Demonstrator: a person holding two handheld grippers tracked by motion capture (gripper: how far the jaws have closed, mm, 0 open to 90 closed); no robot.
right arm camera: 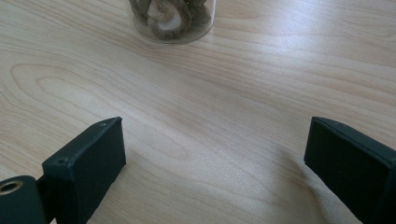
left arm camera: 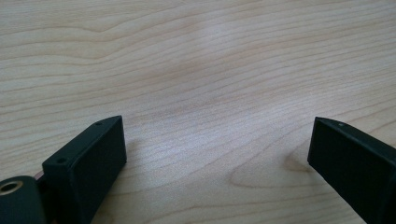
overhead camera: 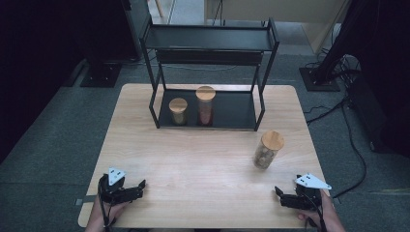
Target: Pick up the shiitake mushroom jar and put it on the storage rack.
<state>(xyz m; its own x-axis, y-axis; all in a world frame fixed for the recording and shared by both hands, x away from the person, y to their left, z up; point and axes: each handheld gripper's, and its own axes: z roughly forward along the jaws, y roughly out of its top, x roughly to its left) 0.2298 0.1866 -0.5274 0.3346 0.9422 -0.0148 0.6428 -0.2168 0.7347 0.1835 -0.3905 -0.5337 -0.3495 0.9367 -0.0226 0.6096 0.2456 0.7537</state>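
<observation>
While both grippers rest low at the near edge of the table (overhead camera: 203, 193), the relation that matters is between the right gripper (right arm camera: 215, 154) and the jar (overhead camera: 267, 150) standing alone ahead of it. In the right gripper view its two black jaws stand spread apart with bare wood between them, grasping nothing. Straight ahead of that gap, slightly to its left, is the round glass base of the jar (right arm camera: 171, 21), with brown dried pieces inside it, near but not touching the jaws.

From the high view the jar stands upright under a wooden lid on the right part of the table, forward of the right gripper (overhead camera: 285, 198) and a little to its left. Its long axis runs up and down, so a level grasp round the side looks right.

The left gripper (overhead camera: 129, 192) is also released, jaws wide over bare wood (left arm camera: 215, 154), and lies well apart from the jar, so the right hand is plainly the nearer one. Beyond, two more lidded jars (overhead camera: 193, 110) sit on the bottom shelf of a black rack (overhead camera: 263, 72).
</observation>
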